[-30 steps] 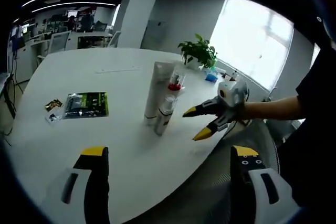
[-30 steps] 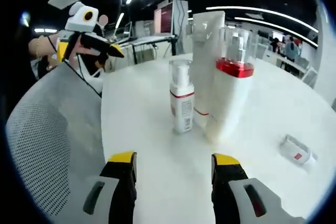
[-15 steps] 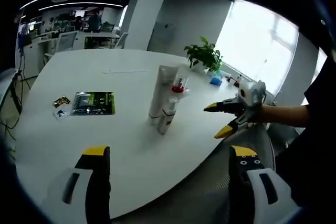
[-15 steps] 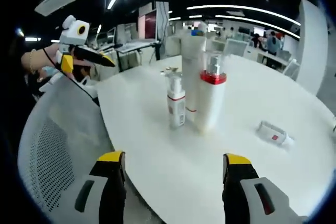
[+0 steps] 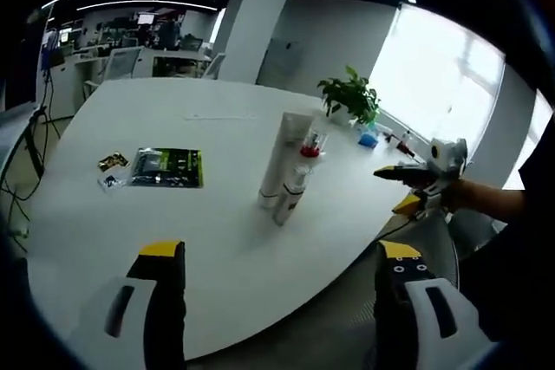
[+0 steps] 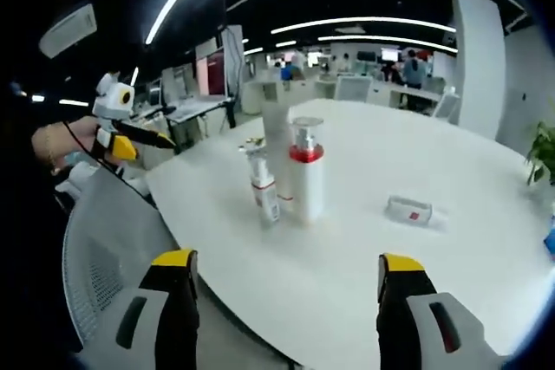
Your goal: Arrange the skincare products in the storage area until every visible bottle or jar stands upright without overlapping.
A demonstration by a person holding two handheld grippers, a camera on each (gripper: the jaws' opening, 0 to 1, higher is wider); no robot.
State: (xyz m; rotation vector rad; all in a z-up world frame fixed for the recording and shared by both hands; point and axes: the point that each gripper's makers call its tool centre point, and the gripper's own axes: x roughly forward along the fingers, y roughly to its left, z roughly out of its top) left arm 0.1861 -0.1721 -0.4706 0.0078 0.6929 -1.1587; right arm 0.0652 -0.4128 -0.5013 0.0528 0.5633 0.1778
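Observation:
Three skincare containers stand upright in a tight cluster on the white table: a tall white tube, a white bottle with a red collar and a small pump bottle. From the other side I see the pump bottle, the red-collared bottle and the tube behind them. A small white container lies flat on the table to their right. My left gripper is open and empty, well back from the table. My right gripper is open and empty too, also off the table's edge.
A green packet and small sachets lie left of the cluster. A potted plant stands at the far edge. A mesh office chair sits by the table's edge. A hand holds the other gripper beyond the table.
Both grippers have drawn back from the table, so the bottles look smaller and farther. The bottles themselves have not moved. Both grippers stay open.

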